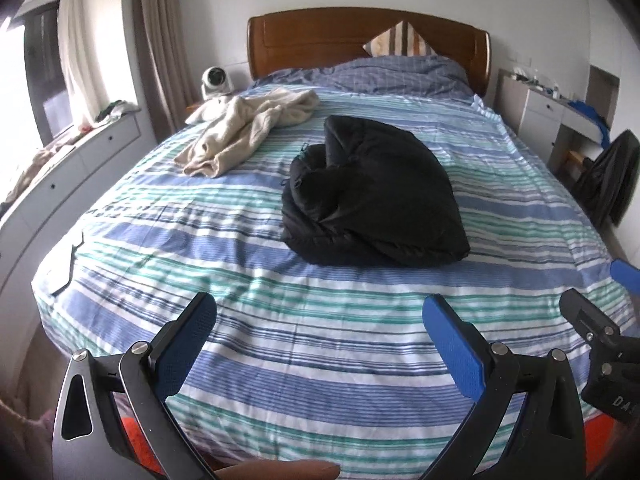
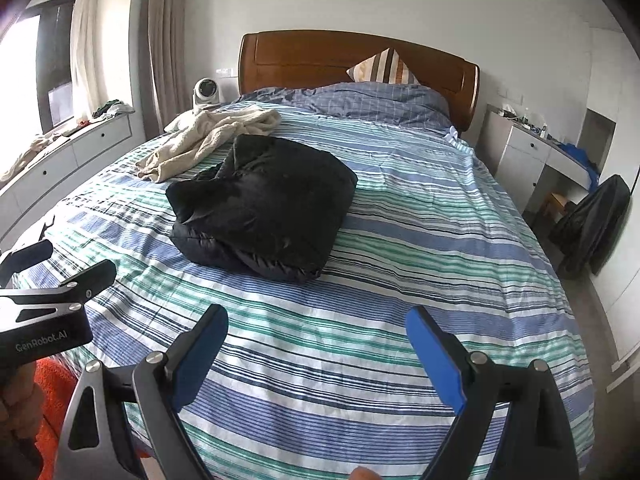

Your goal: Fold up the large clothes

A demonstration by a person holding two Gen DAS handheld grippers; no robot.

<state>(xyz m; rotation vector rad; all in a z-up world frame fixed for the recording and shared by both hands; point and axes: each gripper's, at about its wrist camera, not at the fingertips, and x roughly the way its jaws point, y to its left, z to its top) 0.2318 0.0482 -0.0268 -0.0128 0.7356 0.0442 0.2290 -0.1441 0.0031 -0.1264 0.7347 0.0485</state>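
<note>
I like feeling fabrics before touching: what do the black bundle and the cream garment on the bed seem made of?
Black jacket: probably padded synthetic shell, going by its faint sheen and puffy bulk. Cream garment: looks like soft matte fleece or terry, with a nubbly, limp surface.

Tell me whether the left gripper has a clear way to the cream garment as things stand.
Probably yes. The left gripper is open and empty over bare striped bedding; the cream garment lies far off to the left, and the black jacket sits right of that line.

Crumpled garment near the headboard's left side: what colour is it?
Cream, clearest in the left wrist view.
</note>
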